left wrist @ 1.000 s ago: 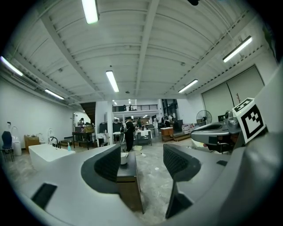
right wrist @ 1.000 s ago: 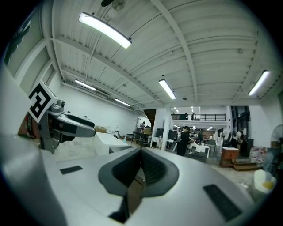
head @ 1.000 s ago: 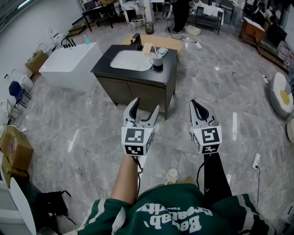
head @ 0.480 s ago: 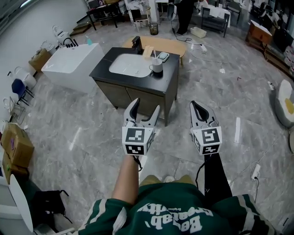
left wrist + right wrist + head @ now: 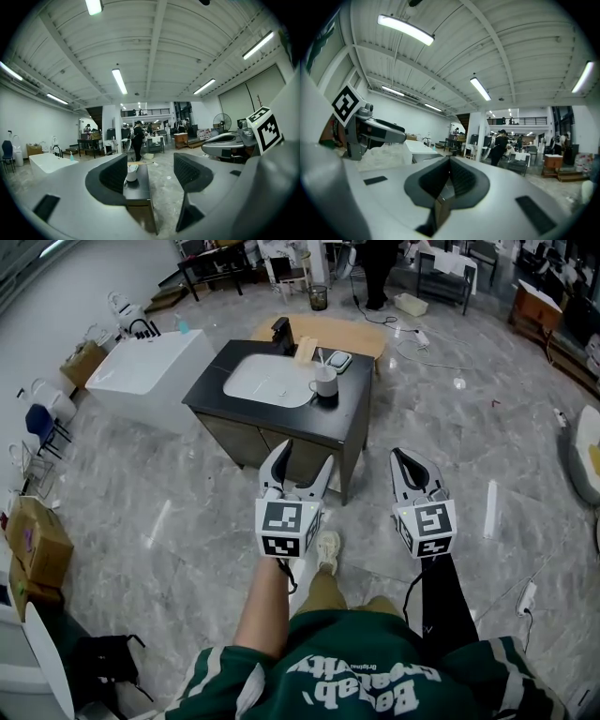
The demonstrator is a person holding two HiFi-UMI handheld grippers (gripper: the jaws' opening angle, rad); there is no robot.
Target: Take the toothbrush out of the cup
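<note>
The grey marble floor (image 5: 141, 521) takes up most of the head view, and on it, well ahead of the person, stands a dark vanity cabinet (image 5: 281, 432) with a black tabletop (image 5: 349, 399). A white sink basin (image 5: 267, 381) is sunk into that tabletop, with a black faucet (image 5: 279, 332) at its far edge.

The cup (image 5: 324, 382) sits on the tabletop just beside the basin's right rim, near the cabinet's right end. The toothbrush (image 5: 321, 359) is inside it, the usual way of parking one by a sink, with the cup's wall propping it up. Only a thin pale stick shows above the rim. Its long axis looks close to vertical, leaning slightly away from the person. It is too small to tell which end is up.

Both tools hang at about waist height, well short of the cabinet, probably because the person is on the approach and nothing is within reach.

- The left gripper (image 5: 305, 457) has its jaws spread wide with nothing between them. Its own view frames the cup and the tabletop's corner in the gap, which suggests it is being readied and aimed for the pick.
- The right gripper (image 5: 405, 457) has its jaws pressed together on nothing. That fits an idle hand, or one held back to steady the cup.

The toothbrush stands near upright, so a lift along its axis looks like the cleanest way out.
</note>
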